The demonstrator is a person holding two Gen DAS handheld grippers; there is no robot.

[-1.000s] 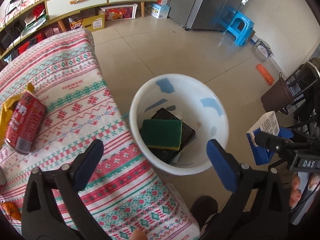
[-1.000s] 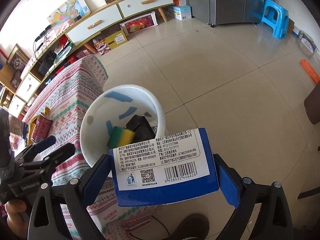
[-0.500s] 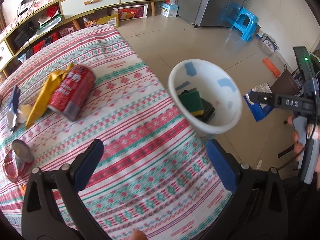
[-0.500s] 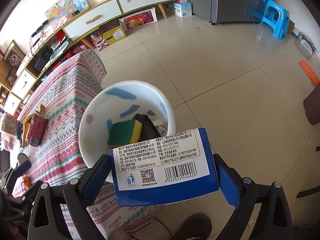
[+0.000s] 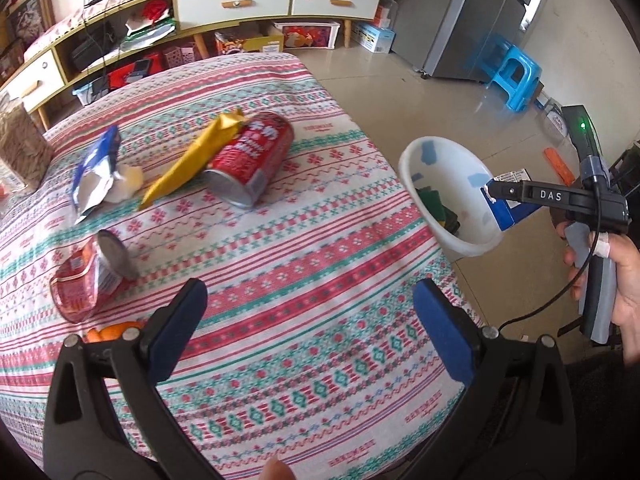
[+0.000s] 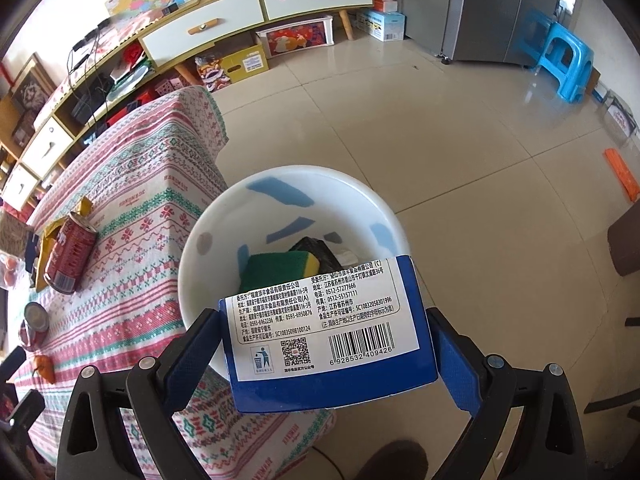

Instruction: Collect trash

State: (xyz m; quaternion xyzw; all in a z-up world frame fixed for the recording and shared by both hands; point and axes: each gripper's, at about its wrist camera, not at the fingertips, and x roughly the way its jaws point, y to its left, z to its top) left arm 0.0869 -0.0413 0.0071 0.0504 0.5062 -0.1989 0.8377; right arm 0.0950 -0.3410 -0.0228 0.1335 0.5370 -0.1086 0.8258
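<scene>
Right tongs (image 6: 326, 354) clamped on blue carton (image 6: 326, 336) above white bin (image 6: 216, 240), left tongs (image 5: 308, 332) agape over counter (image 5: 320, 280), red can (image 5: 250, 160) ahead.

A white plastic bin (image 6: 294, 184) stands on the floor just beside the patterned-cloth tabletop (image 5: 304, 272). In it lie a green-and-yellow sponge (image 6: 280, 270) and a black object (image 6: 316, 250), side by side. The blue-and-white carton (image 6: 324, 336) hangs over the bin's near rim. On the tabletop, a red drink can (image 5: 252, 160) lies beside a yellow wrapper (image 5: 192, 160); left of them lies a blue foil wrapper (image 5: 96, 176), and nearer lies a crushed red can (image 5: 88, 280).
</scene>
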